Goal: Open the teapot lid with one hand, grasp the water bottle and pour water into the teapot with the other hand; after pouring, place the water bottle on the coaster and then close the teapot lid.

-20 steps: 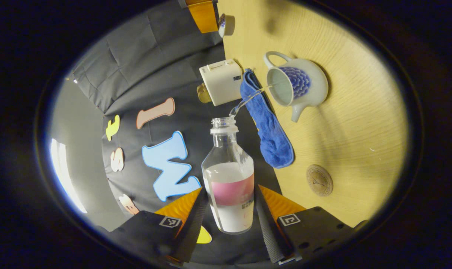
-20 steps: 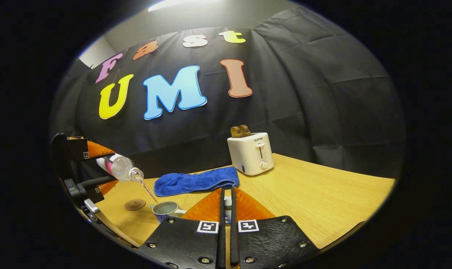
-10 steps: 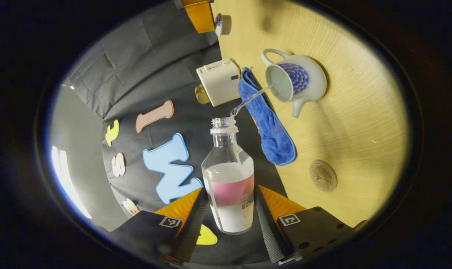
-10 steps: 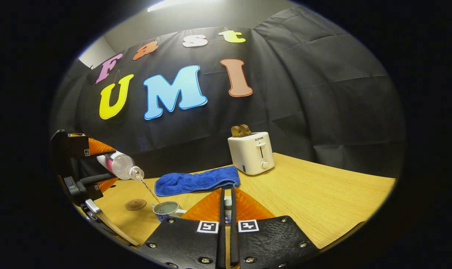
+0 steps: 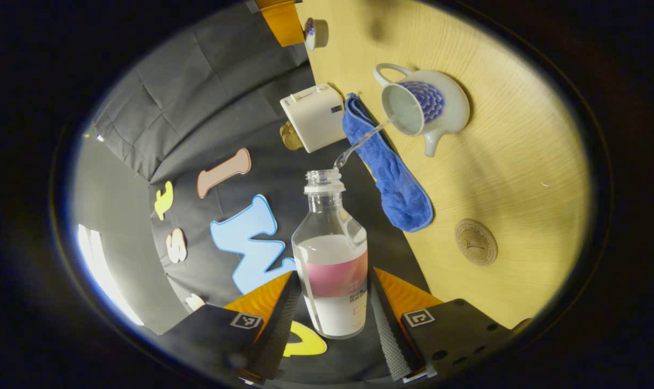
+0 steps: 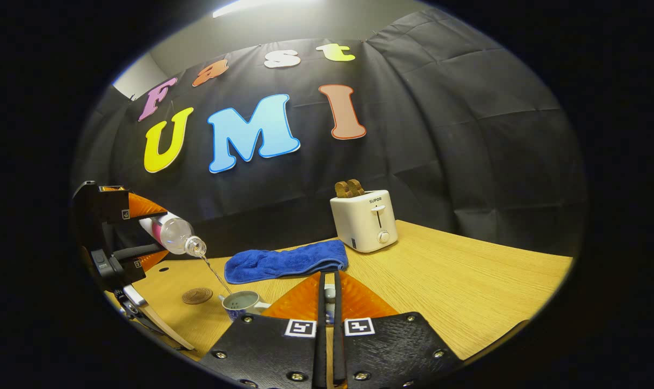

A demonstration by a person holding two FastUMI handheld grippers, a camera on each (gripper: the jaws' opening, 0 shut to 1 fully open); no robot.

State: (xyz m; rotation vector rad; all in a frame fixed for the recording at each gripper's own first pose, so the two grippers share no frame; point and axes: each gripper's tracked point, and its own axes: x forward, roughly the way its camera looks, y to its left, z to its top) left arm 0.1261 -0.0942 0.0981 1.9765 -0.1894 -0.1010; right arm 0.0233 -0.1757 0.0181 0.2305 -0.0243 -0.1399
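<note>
Water runs in a thin stream from the clear plastic water bottle with the pink label down into the open mouth of the white ceramic teapot with the blue flower pattern, which stands on the pale wooden table. The left gripper clamps both fingers on the bottle's labelled waist, tipped above and just beside the teapot. The right gripper hangs on the teapot's far side with its fingers pinched on the small white teapot lid. I would judge the bottle light, thin-walled and smooth, so the waist is the place to hold it, firmly but without crushing; the teapot and lid look heavy for their size and liable to chip. A folded blue towel lies just beside the teapot, under the stream's path, with a white toaster behind it. The round brown coaster sits near the teapot with nothing between.
</note>
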